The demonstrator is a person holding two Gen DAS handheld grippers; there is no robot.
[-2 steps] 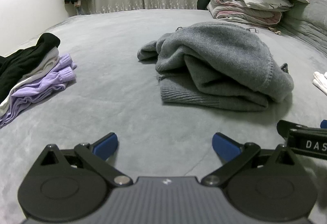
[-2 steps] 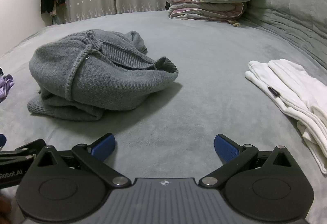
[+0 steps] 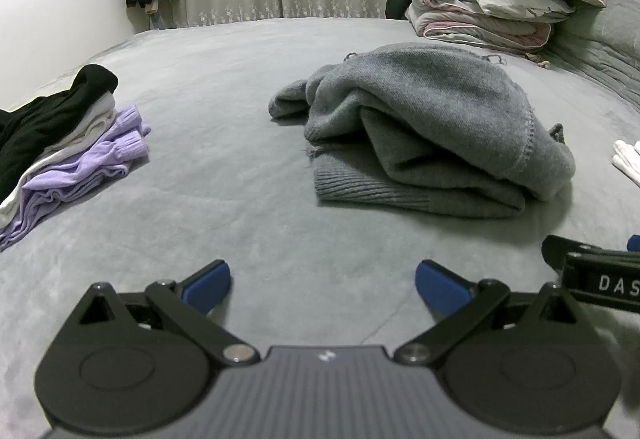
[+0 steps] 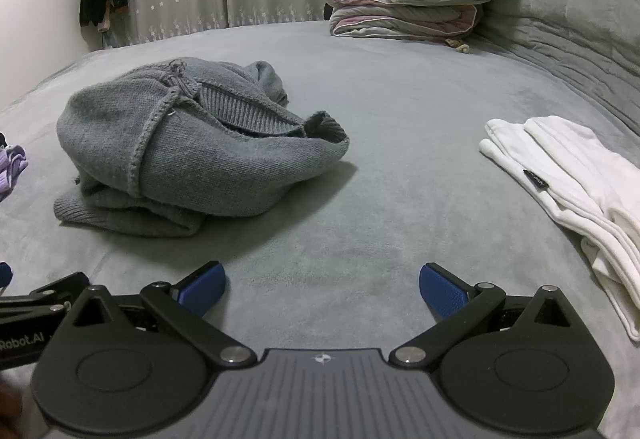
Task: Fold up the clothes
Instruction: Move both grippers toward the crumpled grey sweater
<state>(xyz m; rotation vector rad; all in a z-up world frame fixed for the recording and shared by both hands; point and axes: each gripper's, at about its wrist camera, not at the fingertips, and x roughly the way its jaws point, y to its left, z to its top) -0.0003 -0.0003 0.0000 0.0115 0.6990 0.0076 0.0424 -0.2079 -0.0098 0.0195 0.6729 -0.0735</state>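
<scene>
With both the left gripper (image 3: 322,286) and right gripper (image 4: 322,289) spread wide and empty, reach for the crumpled sweater (image 3: 424,127) mid-bed, pinching its ribbed hem (image 3: 400,195) corners to spread it flat.

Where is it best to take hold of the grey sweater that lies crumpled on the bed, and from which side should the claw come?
Probably the ribbed hem of the grey sweater, from the near side. It lies flat on the bed as a thin free edge facing both open claws, left and right, while the rest is a rounded heap.
</scene>
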